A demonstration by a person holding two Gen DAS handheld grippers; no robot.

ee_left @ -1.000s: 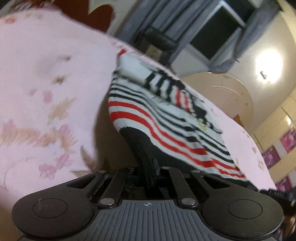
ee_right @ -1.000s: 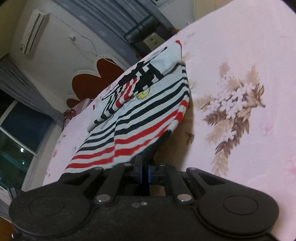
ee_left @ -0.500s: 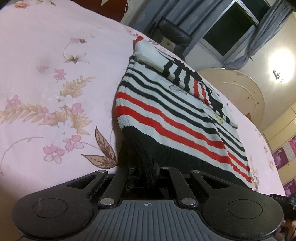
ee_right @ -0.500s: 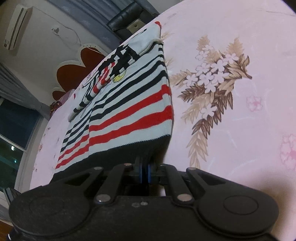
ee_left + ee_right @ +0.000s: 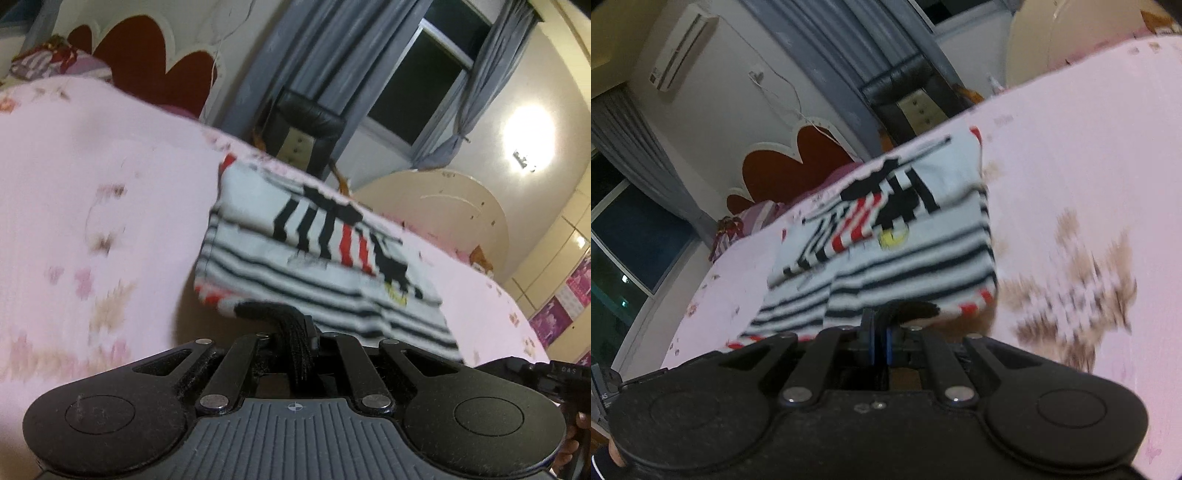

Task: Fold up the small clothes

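Observation:
A small striped sweater (image 5: 325,273), white with black and red stripes and a black hem, lies on the pink floral bedsheet (image 5: 92,184). My left gripper (image 5: 295,332) is shut on the black hem at the sweater's near left corner, which is lifted off the bed. In the right wrist view the same sweater (image 5: 905,236) shows its printed front, and my right gripper (image 5: 879,332) is shut on the black hem at its near right corner. The lower part of the sweater curls up and over toward the chest print. Both views are blurred.
The pink bedsheet (image 5: 1089,166) spreads wide on both sides of the sweater. A red scalloped headboard (image 5: 147,62) and folded bedding (image 5: 48,62) lie at the far end. A black chair (image 5: 303,129), grey curtains and a dark window stand beyond the bed.
Both grippers rose and carried the black hem forward, so the red-striped lower part has folded up over the sweater. More of the room behind the bed shows now.

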